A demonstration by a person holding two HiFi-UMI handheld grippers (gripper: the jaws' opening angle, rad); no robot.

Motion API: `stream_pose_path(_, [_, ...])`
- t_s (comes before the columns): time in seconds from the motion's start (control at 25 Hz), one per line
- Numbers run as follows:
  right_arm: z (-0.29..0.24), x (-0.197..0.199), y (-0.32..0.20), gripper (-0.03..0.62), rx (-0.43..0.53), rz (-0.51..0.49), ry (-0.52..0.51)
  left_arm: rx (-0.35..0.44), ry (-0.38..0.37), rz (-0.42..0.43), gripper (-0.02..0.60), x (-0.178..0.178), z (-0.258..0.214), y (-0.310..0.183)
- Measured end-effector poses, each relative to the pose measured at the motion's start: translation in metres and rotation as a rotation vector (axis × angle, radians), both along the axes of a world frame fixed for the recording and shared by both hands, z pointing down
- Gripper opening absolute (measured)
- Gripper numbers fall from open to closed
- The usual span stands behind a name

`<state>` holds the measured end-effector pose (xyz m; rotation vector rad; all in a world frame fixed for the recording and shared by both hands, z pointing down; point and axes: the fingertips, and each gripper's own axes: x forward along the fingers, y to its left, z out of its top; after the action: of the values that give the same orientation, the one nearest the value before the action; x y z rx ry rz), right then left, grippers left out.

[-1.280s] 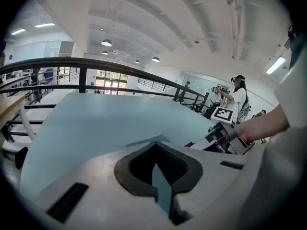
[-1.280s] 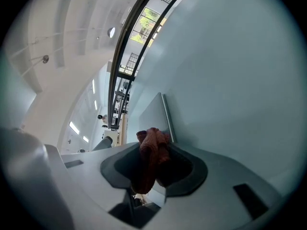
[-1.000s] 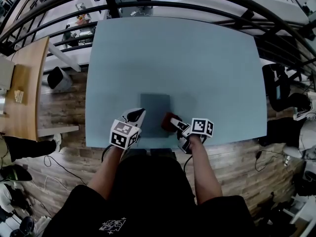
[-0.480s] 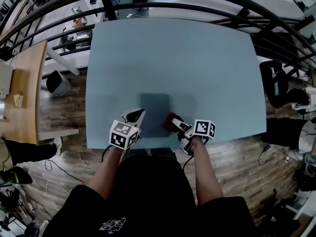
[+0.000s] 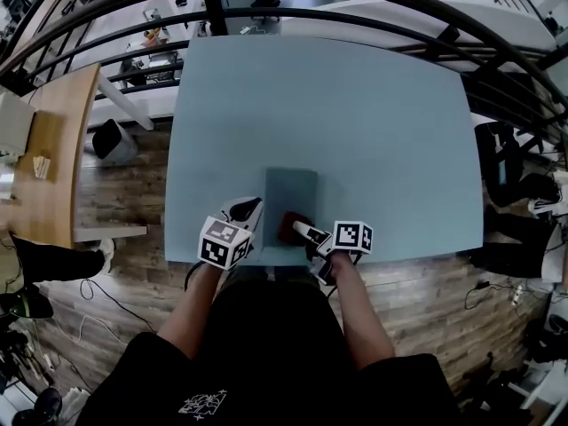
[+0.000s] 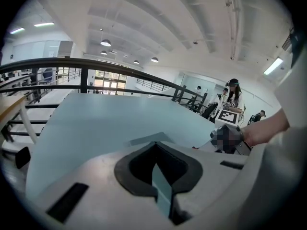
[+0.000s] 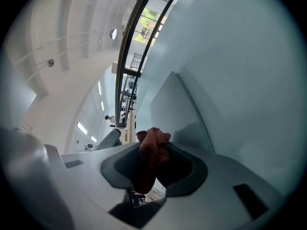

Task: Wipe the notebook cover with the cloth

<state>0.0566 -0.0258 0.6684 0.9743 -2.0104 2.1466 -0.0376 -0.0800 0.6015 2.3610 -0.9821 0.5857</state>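
Note:
A grey-blue notebook (image 5: 290, 193) lies flat near the front edge of the light blue table (image 5: 355, 114). My right gripper (image 5: 302, 231) is shut on a red-brown cloth (image 5: 292, 227), which rests on the notebook's near end. In the right gripper view the cloth (image 7: 152, 147) bunches between the jaws of that gripper (image 7: 152, 140), and the notebook (image 7: 172, 109) stretches ahead. My left gripper (image 5: 247, 213) sits just left of the notebook's near corner, its jaws together. In the left gripper view that gripper (image 6: 154, 150) holds nothing, and the notebook (image 6: 146, 139) shows just beyond it.
The table's front edge (image 5: 266, 260) is right under both grippers, with wooden floor below. A black railing (image 5: 293, 11) curves behind the table. A wooden desk (image 5: 49, 149) and a bin (image 5: 111, 140) stand to the left. People stand far off (image 6: 232, 97).
My right gripper has carried the cloth leftward, from beside the notebook's right edge onto its near end. The left gripper has stayed where it was.

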Motion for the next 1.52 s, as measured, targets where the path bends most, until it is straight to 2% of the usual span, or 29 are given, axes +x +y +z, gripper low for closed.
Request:
stream_pose_path(0.44, [0.003,-0.057,0.015,0.133,-0.011,-0.119,-0.023,-0.019,-0.023,-0.041,0.008,-0.035,0.005,0.016])
stream_pose_path(0.72, [0.011,-0.067,0.018,0.133,-0.016,-0.161,0.002,-0.043,-0.038,-0.054,0.008,-0.048,0.014,0.029])
stream_pose_path(1.2, [0.018,-0.039,0.018,0.133,-0.015,-0.152,0.05,-0.04,-0.036,-0.045,0.008,-0.045,0.015,0.032])
stream_pose_path(1.52, [0.017,-0.004,0.017,0.133,-0.013,-0.109,0.069,-0.044,-0.033,-0.007,0.008,-0.023,0.017,0.03])
